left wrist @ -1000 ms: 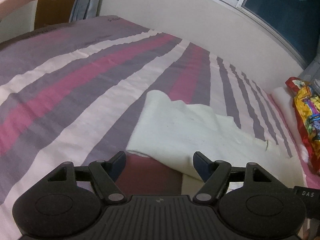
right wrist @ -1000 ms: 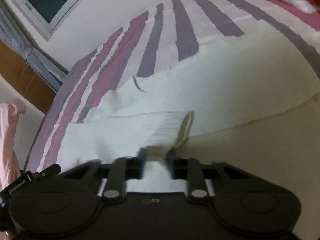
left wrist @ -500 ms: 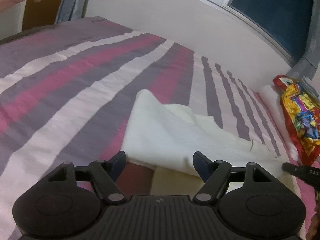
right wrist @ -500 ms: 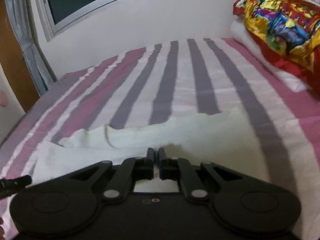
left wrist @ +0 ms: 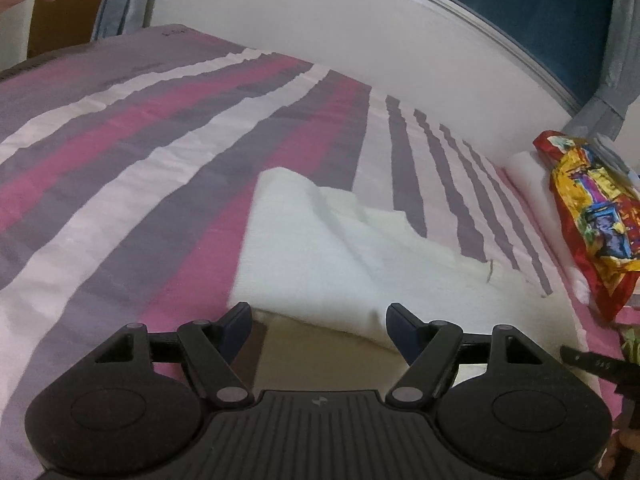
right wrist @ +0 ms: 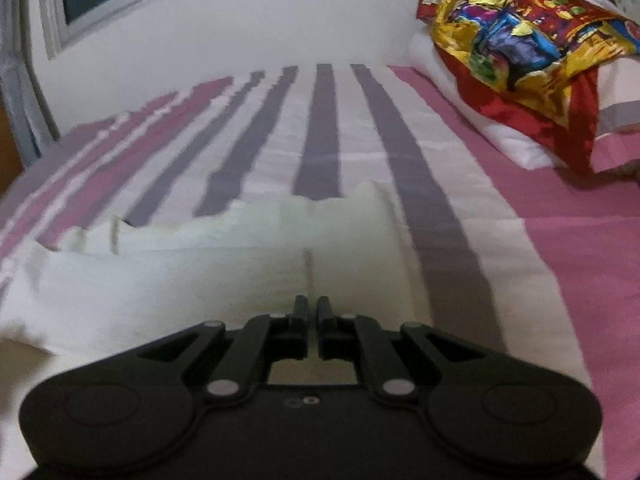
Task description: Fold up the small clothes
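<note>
On the striped bed sheet (left wrist: 120, 184), the cream garment (left wrist: 332, 264) lay partly folded, long axis running across my view. I had the left gripper (left wrist: 318, 320) wide open and empty, garment's near folded edge just ahead between the fingertips. Right gripper (right wrist: 312, 312) was shut, nothing visibly pinched, garment directly ahead. Left looked nearer the fold. No readable labels.

Each view looks forward and downward along its own black two-finger gripper, low and close over the bed. Left wrist view: beyond the left gripper (left wrist: 319, 322), the cream folded cloth (left wrist: 320, 264). Right wrist view: the right gripper (right wrist: 312, 307) directly over that cloth (right wrist: 168, 280). Both share the purple-pink-white striped bedsheet (left wrist: 160, 152) (right wrist: 320, 120), white wall and the red-yellow patterned fabric bundle (left wrist: 592, 216) (right wrist: 516, 28) ahead-right.
</note>
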Demonstrator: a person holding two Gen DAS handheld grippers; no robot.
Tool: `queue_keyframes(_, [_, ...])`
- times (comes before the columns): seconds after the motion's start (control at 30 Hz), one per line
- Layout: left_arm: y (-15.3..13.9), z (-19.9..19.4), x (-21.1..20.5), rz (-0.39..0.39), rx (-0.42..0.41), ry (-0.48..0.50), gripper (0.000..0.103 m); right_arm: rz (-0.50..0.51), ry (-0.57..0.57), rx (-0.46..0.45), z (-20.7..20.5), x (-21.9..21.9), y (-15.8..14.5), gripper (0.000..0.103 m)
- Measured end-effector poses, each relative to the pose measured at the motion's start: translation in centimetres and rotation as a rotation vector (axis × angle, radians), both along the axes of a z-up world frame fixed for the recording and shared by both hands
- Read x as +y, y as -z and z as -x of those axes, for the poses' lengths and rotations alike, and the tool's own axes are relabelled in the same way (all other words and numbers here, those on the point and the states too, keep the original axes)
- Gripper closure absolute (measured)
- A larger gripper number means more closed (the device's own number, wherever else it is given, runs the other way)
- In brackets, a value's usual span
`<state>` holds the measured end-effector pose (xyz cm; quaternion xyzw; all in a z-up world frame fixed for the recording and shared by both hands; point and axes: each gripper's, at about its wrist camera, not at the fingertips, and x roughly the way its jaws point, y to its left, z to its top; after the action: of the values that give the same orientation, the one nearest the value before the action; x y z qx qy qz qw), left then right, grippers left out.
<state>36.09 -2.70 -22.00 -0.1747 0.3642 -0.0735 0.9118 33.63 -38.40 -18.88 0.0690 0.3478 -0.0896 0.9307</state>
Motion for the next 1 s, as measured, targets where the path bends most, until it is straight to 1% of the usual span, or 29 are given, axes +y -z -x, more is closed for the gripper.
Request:
queue_keyframes(0.03, [-0.1,-0.1,-0.2,-0.001,-0.004,0.003,0.029,-0.002,0.016,0.009,0.0,-0.4,0.2,0.097])
queue_keyframes(0.1, [-0.3,-0.2,-0.6,-0.006,-0.012,0.008,0.029,-0.010,0.019,0.017,0.2,-0.8,0.1,0.091])
queue_keyframes(0.13, [-0.4,-0.4,-0.8,-0.008,-0.018,0.008,0.029,-0.021,0.028,-0.001,0.6,-0.9,-0.2,0.081])
queue_keyframes(0.2, [-0.5,-0.7,-1.0,-0.004,-0.022,0.009,0.029,-0.060,0.010,-0.060,1.1,-0.5,-1.2,0.080])
queue_keyframes(0.23, [-0.5,-0.9,-1.1,-0.007,-0.020,0.009,0.029,-0.066,-0.012,-0.071,1.0,-0.1,-1.5,0.080])
queue_keyframes(0.27, [-0.4,-1.1,-1.2,-0.010,-0.019,0.007,0.029,-0.067,-0.037,-0.077,0.8,0.6,-1.7,0.080])
queue_keyframes(0.33, [-0.2,-1.3,-1.4,-0.009,-0.009,0.010,0.029,-0.063,-0.072,-0.058,0.0,1.9,-1.6,0.080])
queue_keyframes(0.4, [0.0,-1.2,-1.3,-0.003,-0.005,0.008,0.029,-0.042,-0.060,-0.040,-0.6,2.4,-1.2,0.074])
queue_keyframes(0.47, [0.1,-1.3,-1.3,-0.016,-0.008,0.018,0.029,-0.055,-0.016,-0.046,-0.7,1.7,-0.8,0.060])
queue_keyframes(0.53, [0.3,-1.4,-1.2,-0.023,-0.004,0.016,0.029,-0.077,0.017,-0.040,-0.6,0.9,-0.3,0.052])
queue_keyframes(0.6, [0.5,-1.5,-1.1,-0.022,0.004,0.008,0.029,-0.092,0.007,-0.016,-0.7,0.6,0.5,0.053])
queue_keyframes(0.63, [0.5,-1.6,-1.0,-0.020,0.004,0.005,0.029,-0.095,-0.004,-0.016,-0.6,0.8,0.7,0.057])
queue_keyframes(0.67, [0.5,-1.6,-1.0,-0.020,0.004,0.002,0.029,-0.094,-0.018,-0.016,-0.7,1.1,0.8,0.063])
queue_keyframes(0.73, [0.5,-1.6,-1.0,-0.021,0.002,0.001,0.029,-0.086,-0.032,-0.011,-1.0,1.7,0.8,0.069])
queue_keyframes(0.77, [0.5,-1.6,-1.0,-0.023,0.003,0.002,0.029,-0.094,-0.040,-0.012,-1.1,1.8,0.8,0.080])
queue_keyframes(0.8, [0.5,-1.7,-1.0,-0.025,0.002,0.004,0.029,-0.110,-0.051,-0.012,-1.2,1.9,0.8,0.085])
queue_keyframes(0.83, [0.6,-1.6,-1.1,-0.027,0.001,0.004,0.029,-0.117,-0.059,-0.011,-1.1,1.9,0.7,0.087])
queue_keyframes(0.87, [0.6,-1.7,-1.0,-0.028,0.000,0.004,0.029,-0.111,-0.071,-0.011,-1.0,2.2,0.7,0.091])
queue_keyframes(0.93, [0.5,-1.5,-1.0,-0.024,-0.004,-0.003,0.029,-0.125,-0.083,-0.011,-0.9,2.3,0.6,0.093])
queue_keyframes(1.0, [0.3,-1.4,-1.1,-0.019,-0.012,-0.004,0.029,-0.120,-0.059,-0.043,-0.5,2.0,0.0,0.093])
